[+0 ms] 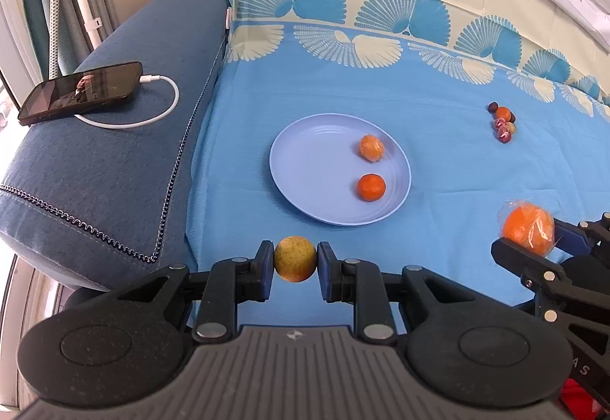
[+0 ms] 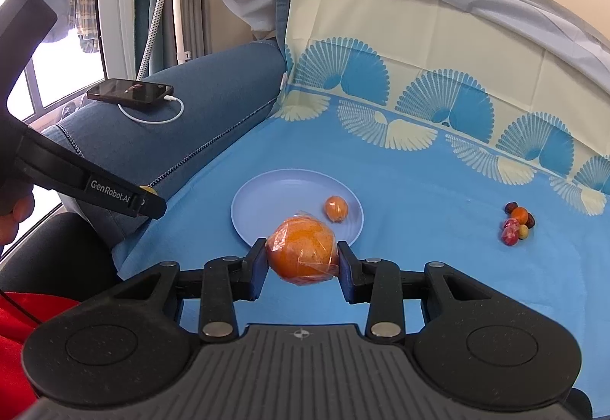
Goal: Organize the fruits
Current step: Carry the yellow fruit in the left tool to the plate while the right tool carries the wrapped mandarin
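Blue patterned cloth (image 1: pixel 438 161) spread over a sofa seat, with a pale blue plate (image 1: pixel 289 161) near its middle and both grippers loaded just short of it.

Left gripper (image 1: pixel 295 265) is clamped on a small yellow-green fruit (image 1: pixel 295 263), its pads pressing on opposite sides; right gripper (image 2: pixel 301 260) is closed around a larger orange in plastic wrap (image 2: pixel 303 254). Two small oranges already lie on the plate, one wrapped (image 1: pixel 371 148) and one bare (image 1: pixel 371 187), and a cluster of tiny fruits (image 1: pixel 502 122) sits well apart on the cloth. Round, firm and light, these likely roll freely (the film probably makes the wrapped one slippery), so a hold across the widest part looks safest, with gentle squeeze to avoid bruising.
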The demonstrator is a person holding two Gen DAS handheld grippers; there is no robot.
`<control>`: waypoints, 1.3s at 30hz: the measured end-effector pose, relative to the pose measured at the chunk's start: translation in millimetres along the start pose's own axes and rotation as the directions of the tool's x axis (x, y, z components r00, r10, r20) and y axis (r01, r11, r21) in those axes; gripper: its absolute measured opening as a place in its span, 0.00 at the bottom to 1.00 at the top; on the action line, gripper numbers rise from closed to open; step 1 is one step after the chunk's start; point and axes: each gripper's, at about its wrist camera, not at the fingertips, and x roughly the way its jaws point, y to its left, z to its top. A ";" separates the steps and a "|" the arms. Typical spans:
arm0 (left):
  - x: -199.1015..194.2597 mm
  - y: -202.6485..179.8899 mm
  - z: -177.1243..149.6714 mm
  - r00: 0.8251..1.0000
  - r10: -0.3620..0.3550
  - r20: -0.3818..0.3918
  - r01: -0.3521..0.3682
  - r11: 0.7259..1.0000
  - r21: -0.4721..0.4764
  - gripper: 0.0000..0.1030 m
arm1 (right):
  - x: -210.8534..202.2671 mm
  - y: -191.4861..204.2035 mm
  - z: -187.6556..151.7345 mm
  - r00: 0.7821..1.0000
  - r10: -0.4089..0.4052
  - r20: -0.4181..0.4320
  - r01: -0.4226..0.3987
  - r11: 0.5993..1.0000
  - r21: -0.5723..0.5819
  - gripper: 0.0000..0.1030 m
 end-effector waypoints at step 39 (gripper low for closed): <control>134.5 9.2 103.4 0.997 0.026 -0.069 -0.029 0.999 -0.041 0.26 | 155.9 -24.8 35.4 0.990 0.021 -0.136 -0.015 0.999 0.044 0.38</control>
